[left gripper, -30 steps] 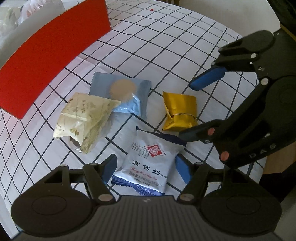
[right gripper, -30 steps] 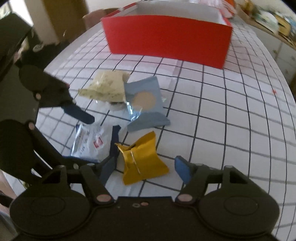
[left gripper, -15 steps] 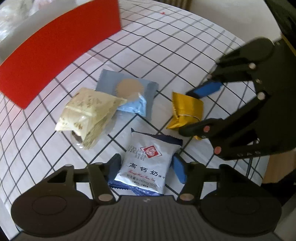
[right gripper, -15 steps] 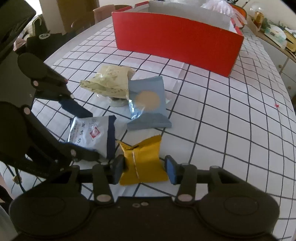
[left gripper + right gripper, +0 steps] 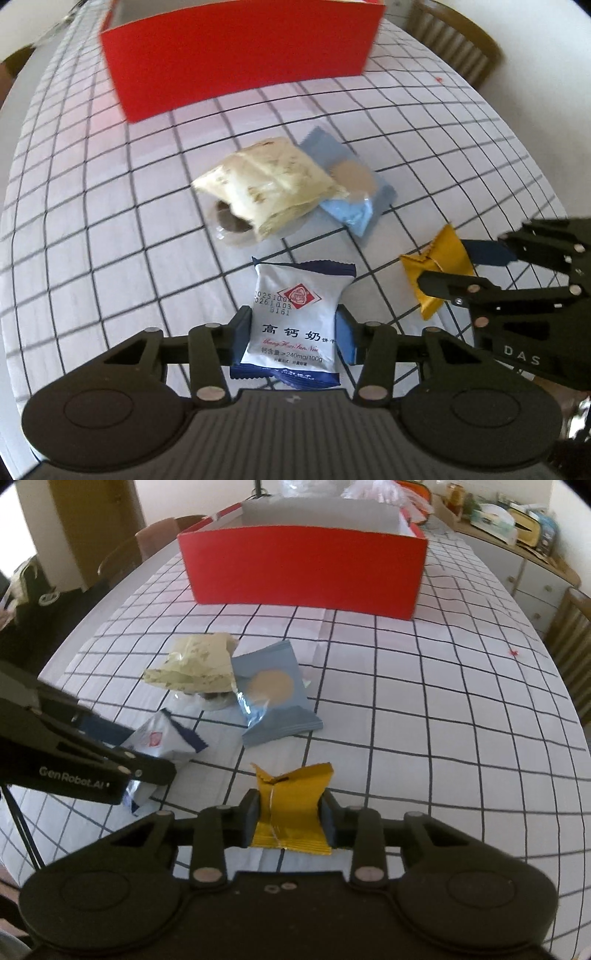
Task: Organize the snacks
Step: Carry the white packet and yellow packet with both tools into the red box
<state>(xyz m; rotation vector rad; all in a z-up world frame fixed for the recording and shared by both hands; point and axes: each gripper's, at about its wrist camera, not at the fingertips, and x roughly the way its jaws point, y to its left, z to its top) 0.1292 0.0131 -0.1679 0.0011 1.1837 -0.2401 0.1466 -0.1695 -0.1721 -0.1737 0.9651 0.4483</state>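
A white and blue biscuit packet [image 5: 295, 321] sits between the fingers of my left gripper [image 5: 293, 332]. The jaws are closing and the pads press its sides. My right gripper [image 5: 290, 812] is closing on a gold packet [image 5: 291, 797], which is pinched narrow at its waist. Seen from the right wrist, the white packet [image 5: 162, 738] tilts up off the cloth. A cream packet [image 5: 266, 188] overlaps a light blue packet [image 5: 354, 192] in the middle of the table. Behind them stands the open red box [image 5: 306, 572].
The checked tablecloth [image 5: 424, 720] covers a round table whose edge [image 5: 569, 701] curves off at the right. Wooden chairs [image 5: 458, 44] stand around it. A sideboard with clutter [image 5: 517, 520] is at the back right. Bags lie behind the box.
Both pairs of jaws have closed in from wide apart onto their packets. The left wrist has rolled, so the red box now lies across the top of its view.
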